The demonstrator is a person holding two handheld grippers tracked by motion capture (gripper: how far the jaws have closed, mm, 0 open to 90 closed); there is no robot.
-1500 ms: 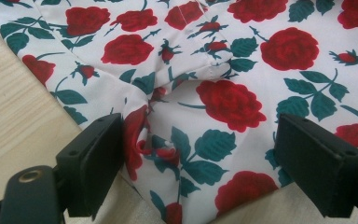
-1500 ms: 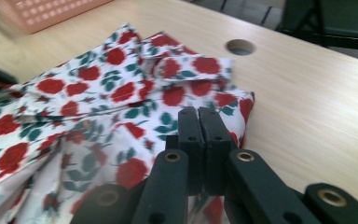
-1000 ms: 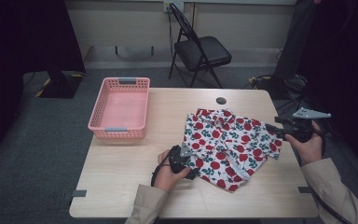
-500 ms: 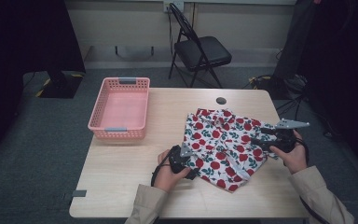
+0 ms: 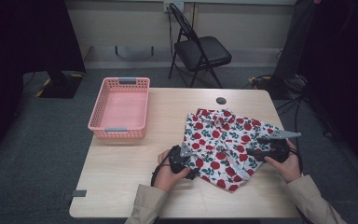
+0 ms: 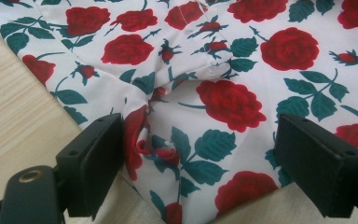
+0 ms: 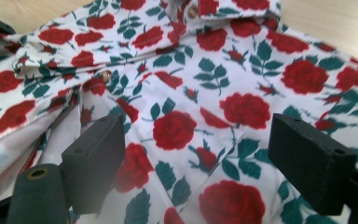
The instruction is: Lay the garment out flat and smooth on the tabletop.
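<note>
While the rose-print shirt [image 5: 226,140] is spread on the right half of the table [image 5: 121,182], the left gripper [image 5: 186,161] is held at its near-left edge w/ jaws wide apart — cloth bunched between them, not pinched. The right gripper [image 5: 254,151] is set over the shirt's right side; its jaws have just been opening — nothing clamped.

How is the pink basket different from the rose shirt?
The basket is plain pink, while the shirt is white with red roses and green leaves. The basket is stiff, with upright slotted walls; the shirt is soft and lies flat and rumpled. The basket sits alone on the table's left side; the shirt has the left gripper and right gripper at its edges. Both rest on the table.
</note>
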